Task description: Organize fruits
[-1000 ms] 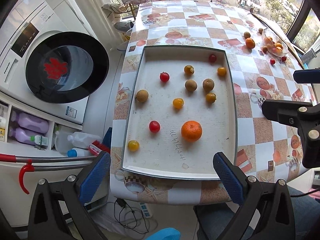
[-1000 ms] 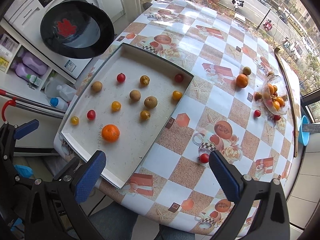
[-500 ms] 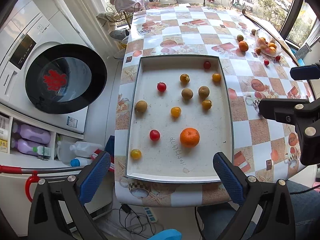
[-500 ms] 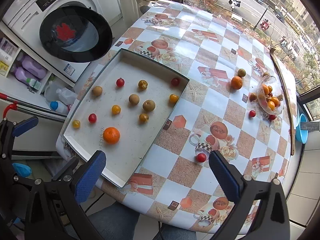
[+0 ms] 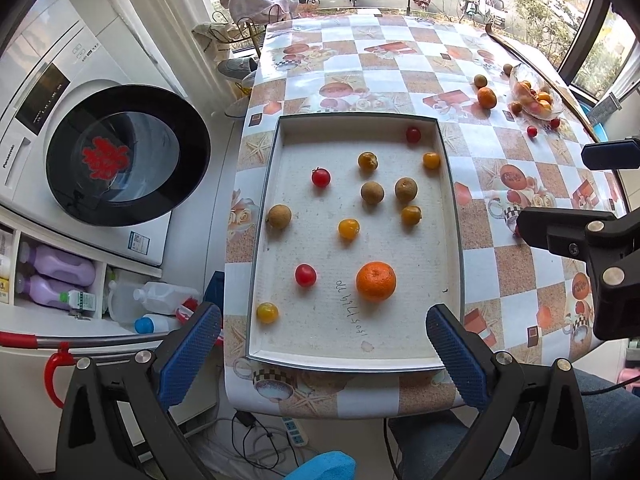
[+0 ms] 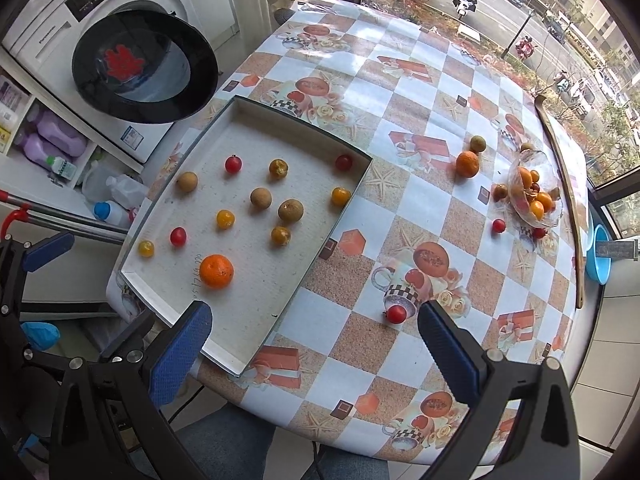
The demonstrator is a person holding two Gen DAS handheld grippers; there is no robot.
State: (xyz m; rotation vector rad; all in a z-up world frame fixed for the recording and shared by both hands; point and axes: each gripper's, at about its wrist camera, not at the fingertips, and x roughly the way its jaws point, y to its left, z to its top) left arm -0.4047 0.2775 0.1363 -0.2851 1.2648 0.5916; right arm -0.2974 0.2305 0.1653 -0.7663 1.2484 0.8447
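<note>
two claws, both mine, both held above the near table edge with nothing between the pads. left claw [image 5: 323, 343] is spread wide over the near end of the tray [image 5: 352, 362]; right claw [image 6: 314, 340] is spread wide too, over the tray's near corner and the checked tablecloth [image 6: 404, 92].

tray holds twelve loose fruits, none touching each other. big orange [image 5: 376, 281] sits closest to me, beside some handwriting on the tray floor. three red tomatoes: one near [image 5: 305, 275], one mid left [image 5: 321, 177], one in the far right corner [image 5: 413, 134]. three brown round fruits in the middle and at the left wall [image 5: 279, 216]. small yellow-orange fruits are scattered around, one at the near left [image 5: 267, 312].

off the tray: one red tomato [image 6: 396, 314] lies on the cloth just ahead of my right claw's right pad. second orange [image 6: 467, 164] sits far right with a brown fruit just behind it. glass bowl [image 6: 550, 216] holds more fruit, with a couple of tomatoes and brown fruits loose near it.

washing machine [image 5: 80, 120] stands left of the table.
</note>
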